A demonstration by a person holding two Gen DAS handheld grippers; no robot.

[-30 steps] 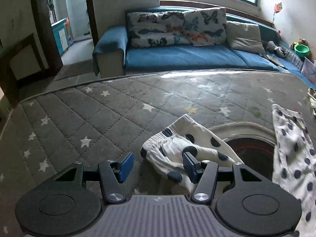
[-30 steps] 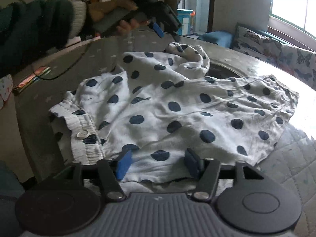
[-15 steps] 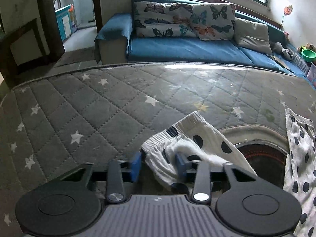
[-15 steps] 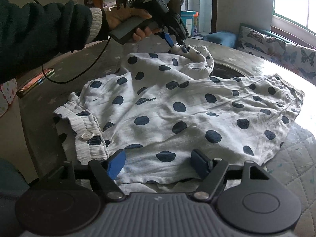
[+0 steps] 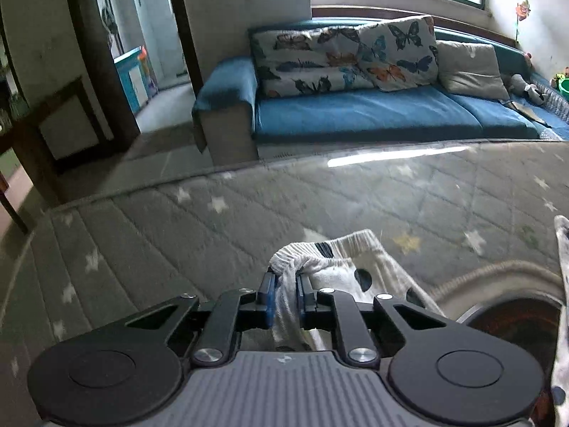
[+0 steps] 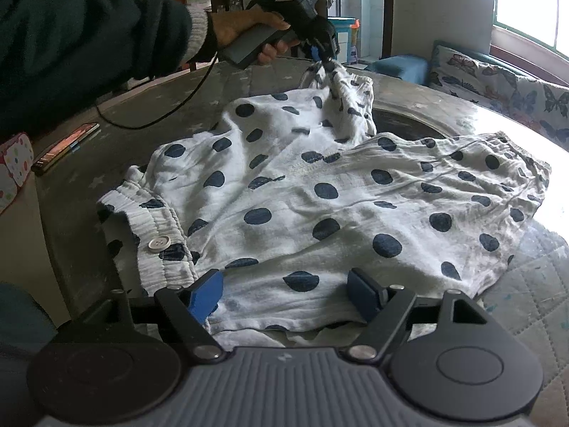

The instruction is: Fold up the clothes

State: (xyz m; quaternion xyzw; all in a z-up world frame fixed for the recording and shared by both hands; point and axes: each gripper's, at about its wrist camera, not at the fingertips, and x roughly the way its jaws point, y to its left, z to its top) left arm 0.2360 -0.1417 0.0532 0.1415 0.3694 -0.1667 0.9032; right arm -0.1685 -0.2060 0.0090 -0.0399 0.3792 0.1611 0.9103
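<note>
A white garment with dark blue polka dots (image 6: 320, 192) lies spread on a round table covered by a grey quilted star cloth (image 6: 533, 302). My left gripper (image 5: 284, 297) is shut on a bunched far corner of the garment (image 5: 320, 267) and lifts it off the table; it also shows in the right wrist view (image 6: 325, 60), held by a hand. My right gripper (image 6: 288, 293) is open, its blue pads on either side of the garment's near hem, just above the fabric. A waistband with a white button (image 6: 159, 243) lies at the near left.
A dark round opening (image 5: 515, 323) in the table cover sits beside the lifted corner. A flat dark phone-like object (image 6: 65, 147) and a dotted item (image 6: 14, 167) lie at the left table edge. A blue sofa with butterfly cushions (image 5: 355, 106) stands beyond the table.
My left gripper closed on the garment's far corner and raised it, pulling the fabric up into a peak. My right gripper stayed open at the near hem, shifting slightly closer.
</note>
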